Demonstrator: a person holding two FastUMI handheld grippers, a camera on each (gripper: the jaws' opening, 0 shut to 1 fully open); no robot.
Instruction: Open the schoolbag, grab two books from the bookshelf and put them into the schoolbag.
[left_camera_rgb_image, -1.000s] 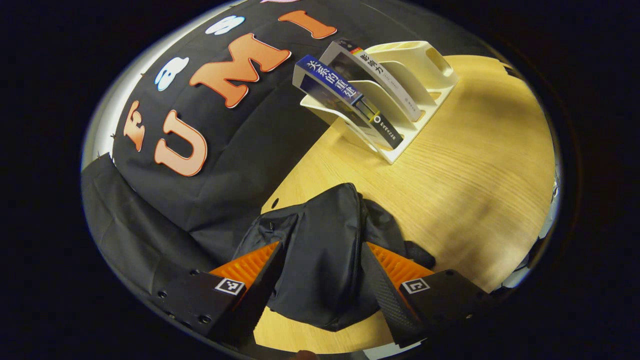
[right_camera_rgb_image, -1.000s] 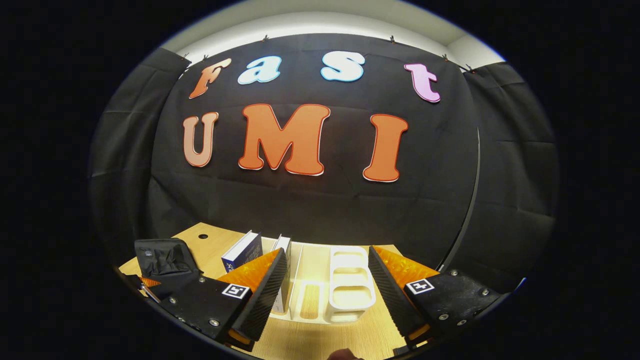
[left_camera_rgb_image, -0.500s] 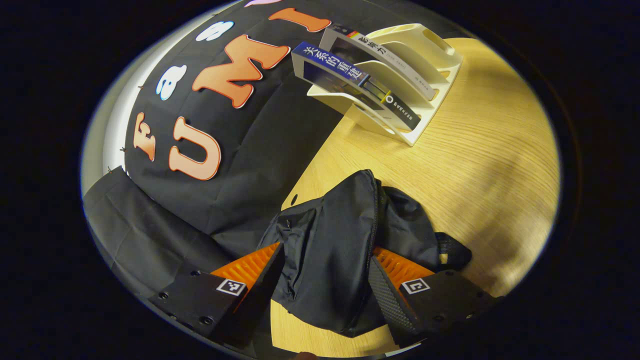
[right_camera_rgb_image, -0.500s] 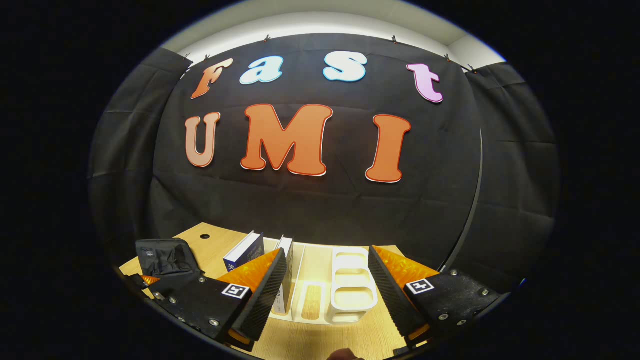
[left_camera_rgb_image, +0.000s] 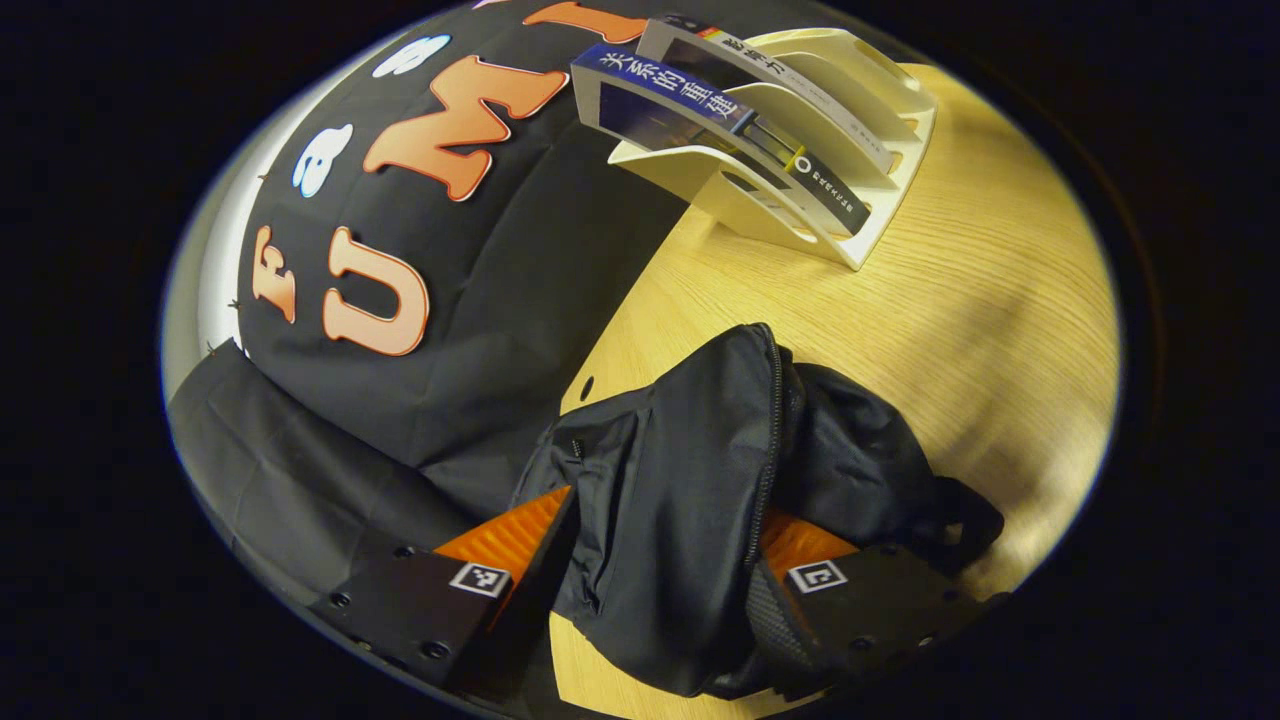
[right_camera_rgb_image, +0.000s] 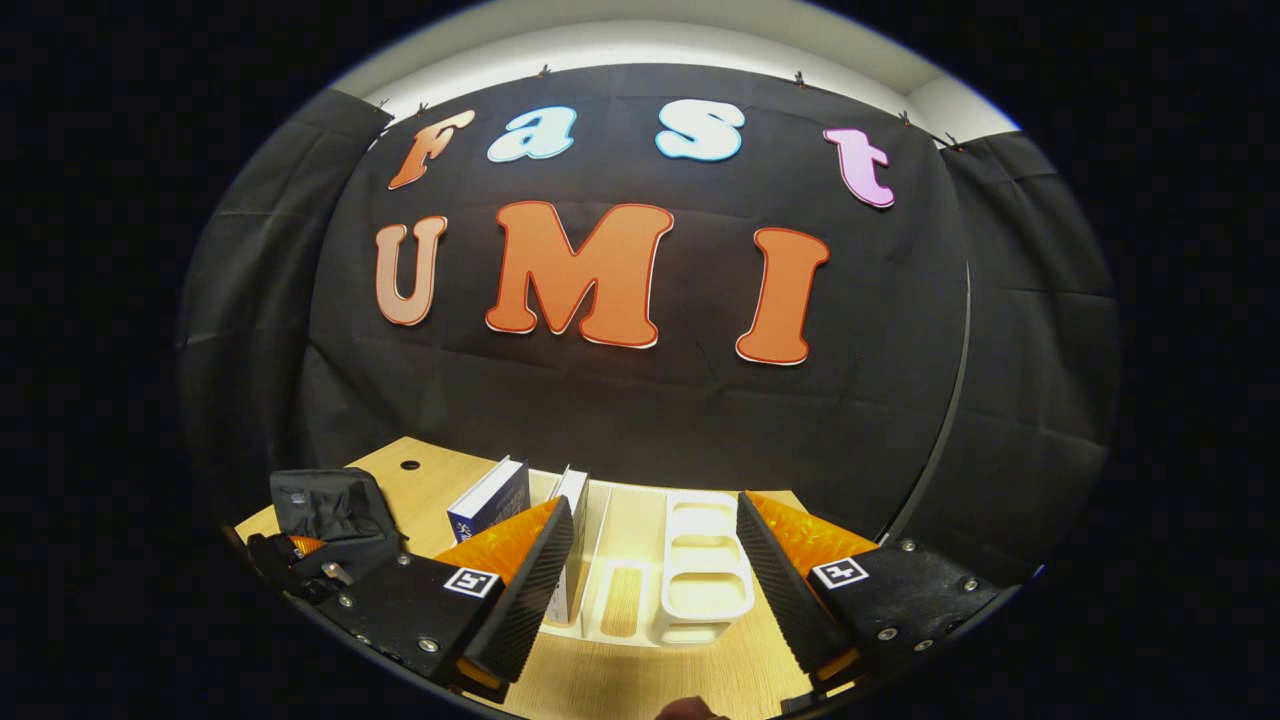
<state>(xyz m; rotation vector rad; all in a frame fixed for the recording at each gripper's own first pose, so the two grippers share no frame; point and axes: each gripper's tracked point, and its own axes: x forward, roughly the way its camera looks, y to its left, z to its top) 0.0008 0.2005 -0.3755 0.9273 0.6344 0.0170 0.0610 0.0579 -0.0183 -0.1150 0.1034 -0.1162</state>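
My left tool (left_camera_rgb_image: 660, 590) is spread wide around the schoolbag (left_camera_rgb_image: 690, 490), not gripping yet. It's soft, floppy cloth, so I'd pinch by the zip (left_camera_rgb_image: 768, 440). Right tool (right_camera_rgb_image: 655, 590), unclenched, faces the bookshelf (right_camera_rgb_image: 700, 560) ahead; books (right_camera_rgb_image: 490, 497) stiff.

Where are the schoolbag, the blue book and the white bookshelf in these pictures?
schoolbag (left_camera_rgb_image: 680, 500), left gripper view, on its black front panel.
blue book (left_camera_rgb_image: 665, 90), left gripper view, on its spine.
bookshelf (right_camera_rgb_image: 705, 570), right gripper view, on its empty slots.
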